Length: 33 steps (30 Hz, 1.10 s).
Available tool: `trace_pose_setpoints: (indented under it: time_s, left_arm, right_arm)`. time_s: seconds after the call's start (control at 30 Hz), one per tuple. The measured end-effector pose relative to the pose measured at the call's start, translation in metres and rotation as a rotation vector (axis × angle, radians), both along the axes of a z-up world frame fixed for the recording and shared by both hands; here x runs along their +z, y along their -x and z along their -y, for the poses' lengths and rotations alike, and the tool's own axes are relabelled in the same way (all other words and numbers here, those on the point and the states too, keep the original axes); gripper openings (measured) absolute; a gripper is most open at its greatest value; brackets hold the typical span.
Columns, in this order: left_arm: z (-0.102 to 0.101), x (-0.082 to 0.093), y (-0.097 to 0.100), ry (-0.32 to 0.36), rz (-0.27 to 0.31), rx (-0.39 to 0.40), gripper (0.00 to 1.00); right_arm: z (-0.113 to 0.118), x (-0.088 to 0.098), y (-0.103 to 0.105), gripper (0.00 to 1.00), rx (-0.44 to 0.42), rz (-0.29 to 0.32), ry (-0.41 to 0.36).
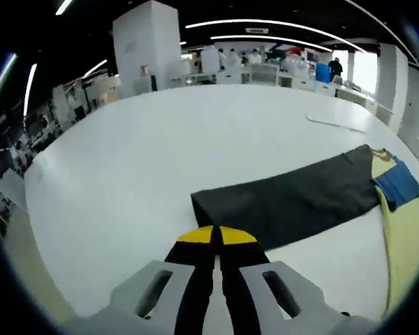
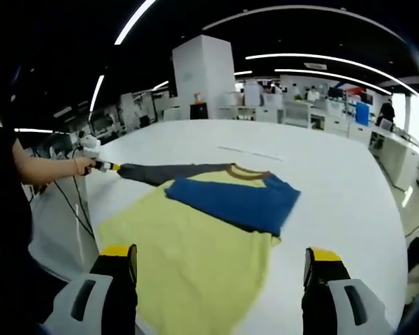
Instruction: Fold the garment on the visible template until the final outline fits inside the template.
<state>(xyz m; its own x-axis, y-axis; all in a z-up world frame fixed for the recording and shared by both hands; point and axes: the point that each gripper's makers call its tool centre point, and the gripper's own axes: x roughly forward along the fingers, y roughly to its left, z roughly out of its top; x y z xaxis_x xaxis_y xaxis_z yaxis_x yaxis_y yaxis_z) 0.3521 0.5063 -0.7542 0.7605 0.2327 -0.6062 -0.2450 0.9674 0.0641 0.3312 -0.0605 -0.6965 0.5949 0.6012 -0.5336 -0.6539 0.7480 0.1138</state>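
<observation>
Matt cloth garment (image 2: 195, 237); smooth table (image 1: 160, 153)

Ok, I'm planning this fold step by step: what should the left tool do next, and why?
Probably carry the dark grey sleeve back over the yellow body. The left tool looks shut on its cuff with the sleeve stretched straight out, while the blue sleeve already lies folded across the chest.

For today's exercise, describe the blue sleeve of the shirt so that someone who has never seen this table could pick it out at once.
Start at the big white table and find the yellow shirt spread flat on it. Near its brown collar, the blue sleeve lies folded across the chest. It is the shirt's bright blue part; the other sleeve is dark grey and stretches out sideways to the left gripper.
</observation>
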Motion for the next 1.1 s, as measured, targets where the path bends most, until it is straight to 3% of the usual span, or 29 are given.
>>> trace_pose_setpoints:
  time_s: [0.33,0.5,0.77,0.87,1.1]
  left_arm:
    - [0.007,0.010,-0.003,0.009,0.018,-0.021,0.00]
    - [0.023,0.020,-0.014,0.064,0.069,-0.062,0.00]
    - [0.047,0.039,-0.026,0.069,0.111,-0.142,0.00]
    - [0.061,0.051,-0.035,0.182,0.180,-0.140,0.00]
    - [0.083,0.066,-0.047,0.206,0.212,-0.192,0.00]
  right_arm:
    - [-0.005,0.002,0.004,0.99,0.028,0.006,0.001]
    - [-0.005,0.001,0.005,0.99,0.031,0.002,0.001]
    - [-0.006,0.002,0.008,0.99,0.035,0.009,-0.004]
    - [-0.008,0.001,0.010,0.99,0.041,0.005,0.002]
    - [-0.014,-0.004,0.015,0.99,0.059,0.000,0.014]
